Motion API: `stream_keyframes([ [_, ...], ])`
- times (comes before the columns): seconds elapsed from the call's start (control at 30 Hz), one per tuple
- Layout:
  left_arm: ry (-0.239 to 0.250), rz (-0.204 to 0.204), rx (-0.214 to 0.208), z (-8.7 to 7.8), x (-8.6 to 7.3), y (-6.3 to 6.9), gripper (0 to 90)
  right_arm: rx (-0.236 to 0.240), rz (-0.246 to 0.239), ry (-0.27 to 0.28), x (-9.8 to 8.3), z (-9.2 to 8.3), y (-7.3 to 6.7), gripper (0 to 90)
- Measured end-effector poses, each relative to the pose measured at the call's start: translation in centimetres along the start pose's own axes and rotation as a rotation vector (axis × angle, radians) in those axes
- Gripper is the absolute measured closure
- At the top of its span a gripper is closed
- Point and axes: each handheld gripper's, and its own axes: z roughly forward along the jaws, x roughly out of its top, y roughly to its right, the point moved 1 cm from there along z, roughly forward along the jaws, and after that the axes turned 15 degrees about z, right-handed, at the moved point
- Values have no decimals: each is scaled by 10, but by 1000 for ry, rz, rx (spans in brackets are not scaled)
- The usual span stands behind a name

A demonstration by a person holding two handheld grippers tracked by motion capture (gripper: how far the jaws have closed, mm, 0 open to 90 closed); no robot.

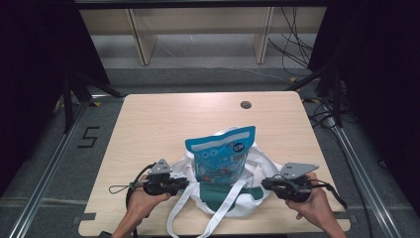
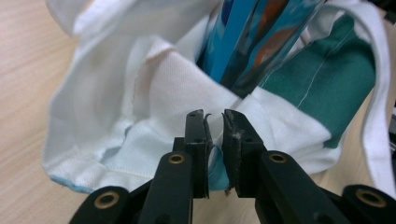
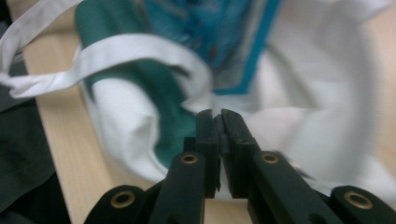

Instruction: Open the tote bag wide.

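While tongs pinch rim, white-green bag (image 1: 247,196) holds upright blue packet (image 1: 221,153).

- I see a pale wooden bench (image 1: 163,119) with a dark round hole (image 1: 245,104) near its far edge.
- On it lies a white-and-green cloth bag (image 1: 257,171), straps (image 1: 218,218) trailing toward me.

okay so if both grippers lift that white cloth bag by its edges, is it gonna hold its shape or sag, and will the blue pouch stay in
The bag will likely sag: its cloth lies crumpled and folded, and each gripper, left and right, pinches only a thin edge. The straps trail loose, so they should dangle. The pouch stands tall, half out of the mouth, and may tip as the cloth shifts.
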Motion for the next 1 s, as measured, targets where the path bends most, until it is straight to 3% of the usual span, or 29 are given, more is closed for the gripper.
stream_keyframes([
  [0.03,-13,17,8,-2,1,0,794,-15,46,8,-1,-6,0,862],
  [0.07,-17,27,14,-3,1,0,794,-30,24,46,1,-13,7,853],
  [0.1,-8,16,13,-2,1,1,794,-51,34,53,2,-18,10,830],
  [0.13,-15,22,11,-2,0,-1,792,-81,47,60,2,-21,13,792],
  [0.17,-10,-16,10,2,-2,0,791,-100,74,59,2,-22,16,728],
  [0.2,-26,10,4,4,-4,-2,789,-143,101,77,2,-20,22,660],
  [0.23,-54,27,0,8,-6,-3,788,-157,120,57,1,-18,24,643],
  [0.33,-90,20,-2,20,-9,-2,793,-191,140,16,-2,-2,32,636],
  [0.37,-103,32,-12,21,-9,-4,796,-193,169,-27,-3,5,34,652],
  [0.43,-94,5,-9,25,-10,-5,803,-173,166,-48,-5,16,43,718],
  [0.47,-106,32,-20,25,-11,-8,807,-156,194,-72,-6,24,49,771],
  [0.5,-95,3,-25,29,-12,-10,812,-151,191,-82,-6,27,52,801],
  [0.6,-63,-39,-13,36,-10,-18,821,-134,197,-56,-2,38,65,849],
  [0.63,-73,-35,-7,37,-9,-19,821,-151,175,-48,1,41,68,858],
  [0.67,-83,-19,-3,38,-8,-22,821,-162,194,-60,3,42,68,859],
  [0.7,-71,-31,16,40,-5,-23,822,-174,184,-73,6,43,70,860],
  [0.73,-84,-8,17,41,-4,-27,822,-187,191,-60,9,47,71,862],
  [0.8,-88,-10,27,44,-1,-36,821,-188,206,-73,16,51,77,863],
  [0.87,-84,-26,56,48,1,-44,817,-198,198,-34,19,57,84,863],
  [0.9,-78,-35,60,49,2,-47,816,-199,200,-43,22,58,86,863],
  [0.93,-80,-34,82,50,3,-51,814,-192,212,-61,24,58,86,863],
  [0.97,-85,-24,85,52,4,-54,811,-197,219,-27,24,62,87,863],
  [1.0,-80,-36,91,53,5,-57,810,-194,217,-42,25,61,87,863],
])
